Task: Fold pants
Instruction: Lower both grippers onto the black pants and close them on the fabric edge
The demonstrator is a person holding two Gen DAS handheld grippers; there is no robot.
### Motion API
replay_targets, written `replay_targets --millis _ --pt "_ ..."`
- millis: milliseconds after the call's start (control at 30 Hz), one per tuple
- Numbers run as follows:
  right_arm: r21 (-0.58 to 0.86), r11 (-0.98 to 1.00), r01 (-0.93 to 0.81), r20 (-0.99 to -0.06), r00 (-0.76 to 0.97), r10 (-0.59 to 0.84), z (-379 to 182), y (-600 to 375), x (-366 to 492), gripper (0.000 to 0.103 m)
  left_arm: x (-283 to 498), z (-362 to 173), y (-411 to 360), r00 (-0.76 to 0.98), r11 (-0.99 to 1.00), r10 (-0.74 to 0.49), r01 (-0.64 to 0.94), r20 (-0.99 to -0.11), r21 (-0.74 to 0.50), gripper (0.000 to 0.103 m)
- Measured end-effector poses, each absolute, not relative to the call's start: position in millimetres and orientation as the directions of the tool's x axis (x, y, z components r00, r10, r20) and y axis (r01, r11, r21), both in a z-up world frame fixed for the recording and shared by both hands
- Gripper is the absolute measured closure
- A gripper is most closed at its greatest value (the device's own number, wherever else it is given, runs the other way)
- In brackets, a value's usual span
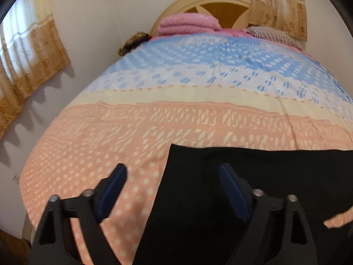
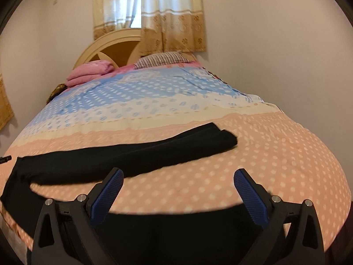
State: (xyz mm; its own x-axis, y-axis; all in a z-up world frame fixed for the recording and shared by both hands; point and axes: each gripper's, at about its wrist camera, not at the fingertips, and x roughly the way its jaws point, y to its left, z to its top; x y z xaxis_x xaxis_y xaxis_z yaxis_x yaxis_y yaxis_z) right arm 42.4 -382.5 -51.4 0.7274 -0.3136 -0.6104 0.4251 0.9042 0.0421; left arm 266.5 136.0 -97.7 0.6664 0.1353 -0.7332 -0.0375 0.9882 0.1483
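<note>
Black pants [image 2: 123,156] lie flat on the bed's pink-patterned cover. One leg stretches toward the right, its cuff [image 2: 222,138] near the middle; another part runs down the left front edge and under my view. In the left wrist view the pants' wide end [image 1: 253,176] fills the lower right. My left gripper [image 1: 173,172] is open, hovering over the pants' left edge, holding nothing. My right gripper [image 2: 178,176] is open, above the cover just in front of the leg, holding nothing.
The bed [image 2: 275,154] has a pink, cream and blue cover. A folded pink blanket [image 2: 90,71] and a striped pillow [image 2: 161,59] lie by the headboard [image 2: 106,46]. Curtains [image 2: 172,22] hang behind. A wall [image 1: 88,22] runs along the bed's left side.
</note>
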Motion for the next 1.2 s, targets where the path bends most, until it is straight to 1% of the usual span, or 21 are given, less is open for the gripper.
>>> replay_targets --millis 33,67,133,167,233,333,400,433,500,567,700,967,1100,1200 --pt "0.039 0.903 0.429 -0.624 0.716 -0.313 -54 -392 48 0.019 276 -102 137 0.653 0.988 0.133 -0.028 -0.746 0.152 0.023" --pt "0.038 0.899 0.436 -0.648 0.696 -0.310 -57 -403 55 0.026 285 -107 141 0.640 0.988 0.132 -0.023 -0.757 0.152 0.024" --pt "0.038 0.888 0.459 -0.679 0.664 -0.314 -63 -422 65 0.027 296 -115 142 0.619 0.988 0.127 -0.014 -0.775 0.151 0.031" --pt "0.039 0.883 0.468 -0.685 0.655 -0.317 -65 -429 68 0.027 302 -119 145 0.606 0.990 0.121 -0.012 -0.787 0.143 0.037" --pt "0.049 0.870 0.490 -0.702 0.637 -0.319 -70 -445 74 0.027 309 -127 149 0.580 0.992 0.112 -0.017 -0.807 0.126 0.041" --pt "0.054 0.848 0.526 -0.727 0.603 -0.328 -75 -471 86 0.027 316 -136 153 0.554 0.997 0.078 -0.019 -0.829 0.080 0.044" --pt "0.075 0.836 0.544 -0.737 0.594 -0.322 -76 -484 92 0.027 318 -139 153 0.546 0.998 0.059 -0.011 -0.836 0.064 0.050" --pt "0.087 0.826 0.557 -0.744 0.588 -0.318 -77 -493 96 0.027 320 -140 152 0.545 0.998 0.049 -0.006 -0.837 0.055 0.050" --pt "0.092 0.818 0.568 -0.751 0.579 -0.318 -78 -504 105 0.027 321 -140 151 0.547 0.999 0.028 0.008 -0.836 0.039 0.058" --pt "0.083 0.813 0.576 -0.756 0.568 -0.326 -79 -515 117 0.027 325 -141 150 0.546 0.999 0.020 0.016 -0.838 0.034 0.058" --pt "0.134 0.806 0.576 -0.777 0.566 -0.275 -85 -535 144 0.027 328 -142 148 0.551 0.998 0.021 0.035 -0.834 0.048 0.058" --pt "0.106 0.828 0.551 -0.821 0.518 -0.239 -105 -548 197 0.027 337 -144 150 0.555 0.999 -0.010 0.043 -0.831 0.016 0.058" --pt "0.064 0.845 0.532 -0.849 0.474 -0.234 -121 -548 215 0.027 339 -145 145 0.555 0.998 -0.003 0.056 -0.832 0.034 0.058" --pt "0.001 0.860 0.511 -0.850 0.453 -0.268 -128 -541 223 0.028 341 -147 141 0.554 0.997 0.007 0.060 -0.833 0.049 0.058"
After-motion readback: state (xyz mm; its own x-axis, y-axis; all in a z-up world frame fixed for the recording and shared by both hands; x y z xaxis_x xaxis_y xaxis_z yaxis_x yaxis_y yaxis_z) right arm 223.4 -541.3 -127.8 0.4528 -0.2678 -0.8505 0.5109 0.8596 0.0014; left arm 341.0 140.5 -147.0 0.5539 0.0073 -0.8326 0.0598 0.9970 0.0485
